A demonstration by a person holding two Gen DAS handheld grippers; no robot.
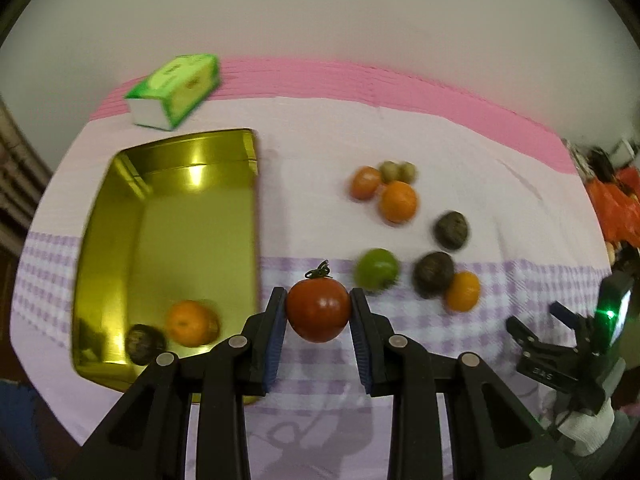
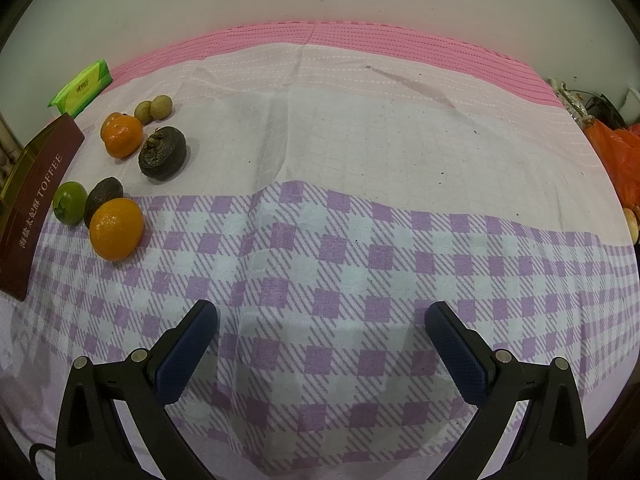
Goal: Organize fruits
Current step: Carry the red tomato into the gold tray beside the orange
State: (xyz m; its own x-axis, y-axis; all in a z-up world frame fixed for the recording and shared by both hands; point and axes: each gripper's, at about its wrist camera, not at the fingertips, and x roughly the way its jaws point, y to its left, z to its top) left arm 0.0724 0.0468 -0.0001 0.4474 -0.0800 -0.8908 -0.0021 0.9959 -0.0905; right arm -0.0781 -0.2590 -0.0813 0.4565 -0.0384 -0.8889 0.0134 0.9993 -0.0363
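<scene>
My left gripper (image 1: 319, 312) is shut on a red tomato (image 1: 318, 310) and holds it above the cloth, just right of the gold tin (image 1: 120, 208). The tin holds an orange (image 1: 191, 322) and a dark fruit (image 1: 144, 343). Loose fruits lie on the cloth to the right: oranges (image 1: 398, 201), a green tomato (image 1: 377, 269), dark fruits (image 1: 434, 273) and small longans (image 1: 397, 171). My right gripper (image 2: 320, 332) is open and empty over the checked cloth; it also shows in the left wrist view (image 1: 540, 322). The same fruits lie at its far left, among them an orange (image 2: 116, 229).
A green tissue pack (image 1: 176, 88) lies behind the tin. The tin's dark red side, marked TOFFEE, (image 2: 36, 200) stands at the right wrist view's left edge. An orange plastic bag (image 2: 618, 156) lies off the table's right edge. A wall rises behind the table.
</scene>
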